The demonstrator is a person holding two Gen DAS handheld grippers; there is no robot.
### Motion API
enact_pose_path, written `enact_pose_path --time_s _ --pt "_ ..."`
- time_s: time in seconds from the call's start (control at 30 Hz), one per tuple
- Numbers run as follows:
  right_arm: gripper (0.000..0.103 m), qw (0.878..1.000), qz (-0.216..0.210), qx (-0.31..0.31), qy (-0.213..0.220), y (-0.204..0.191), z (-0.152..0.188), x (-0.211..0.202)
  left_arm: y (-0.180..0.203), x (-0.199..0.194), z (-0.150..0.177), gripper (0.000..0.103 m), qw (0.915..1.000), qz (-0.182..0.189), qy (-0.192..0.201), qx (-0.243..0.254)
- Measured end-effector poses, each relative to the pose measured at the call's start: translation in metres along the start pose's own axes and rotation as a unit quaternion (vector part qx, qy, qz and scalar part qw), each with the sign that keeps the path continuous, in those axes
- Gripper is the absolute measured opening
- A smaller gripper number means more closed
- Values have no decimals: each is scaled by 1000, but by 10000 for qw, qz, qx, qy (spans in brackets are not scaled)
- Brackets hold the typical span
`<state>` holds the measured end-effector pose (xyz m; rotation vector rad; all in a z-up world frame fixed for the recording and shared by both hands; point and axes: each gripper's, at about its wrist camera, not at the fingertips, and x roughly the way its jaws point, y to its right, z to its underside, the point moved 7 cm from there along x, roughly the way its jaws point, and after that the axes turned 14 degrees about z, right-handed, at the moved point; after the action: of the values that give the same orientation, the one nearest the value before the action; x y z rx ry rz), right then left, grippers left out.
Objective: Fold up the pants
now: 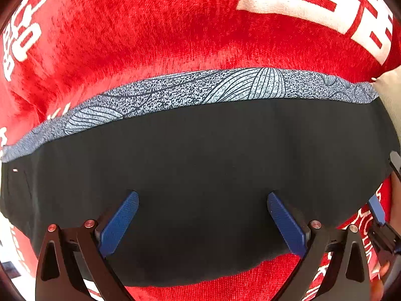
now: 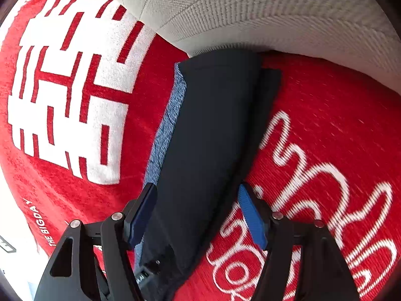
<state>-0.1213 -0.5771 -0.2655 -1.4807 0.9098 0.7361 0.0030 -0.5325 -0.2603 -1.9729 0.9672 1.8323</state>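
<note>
step: next fold of black pants (image 1: 200, 165) on red blanket (image 1: 150, 37) | left gripper (image 1: 203, 223) fingers open, empty | right gripper (image 2: 198, 215) fingers open, astride pants' end | advice: pinch all layers, keep patterned edge (image 1: 175, 92) aligned

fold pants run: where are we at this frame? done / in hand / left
Done: the dark pants lie folded into a narrow strip on the red blanket, patterned blue edge showing along one side.
In hand: nothing. The left gripper and the right gripper are both open over the fabric, pads not pinching it.
Left: possibly one more fold across the strip's length, though that is a guess.
</note>
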Motion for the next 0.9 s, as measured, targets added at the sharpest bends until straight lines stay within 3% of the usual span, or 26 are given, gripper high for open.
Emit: enact_pose_path --time_s 0.17,0.27,0.4,0.43,0.47,0.53,0.6,0.67,0.73,0.9 --pt "75 9998 -56 -92 136 -9 -11 7 -3 0 -8 103 9999 -40 -79 55" --pt "79 9996 -36 -227 193 -16 -17 11 4 -16 -19 103 9999 49 82 59" --pt "77 9980 369 -495 109 -24 -21 18 18 -28 -29 102 9992 -8 318 261" --pt "66 9966 556 -605 66 -27 -21 20 20 -28 -29 98 9990 -6 345 282" --pt "46 9925 924 -802 40 -29 -21 21 23 -27 -26 89 9989 -2 351 298" --pt "25 9861 1327 -999 95 -27 -23 21 32 -19 -23 86 9993 63 274 254" --pt "22 9893 1195 -835 -48 -21 -25 23 38 -9 -18 76 9992 256 217 219" --pt "18 9887 1170 -928 -122 -22 -27 21 45 2 -11 77 9982 175 275 500" --pt "15 9865 1143 -1169 -91 -32 -27 16 48 1 -7 77 9951 154 623 756" --pt "14 9760 925 -1968 95 -73 -20 -8 45 -3 -6 77 9938 347 793 691"
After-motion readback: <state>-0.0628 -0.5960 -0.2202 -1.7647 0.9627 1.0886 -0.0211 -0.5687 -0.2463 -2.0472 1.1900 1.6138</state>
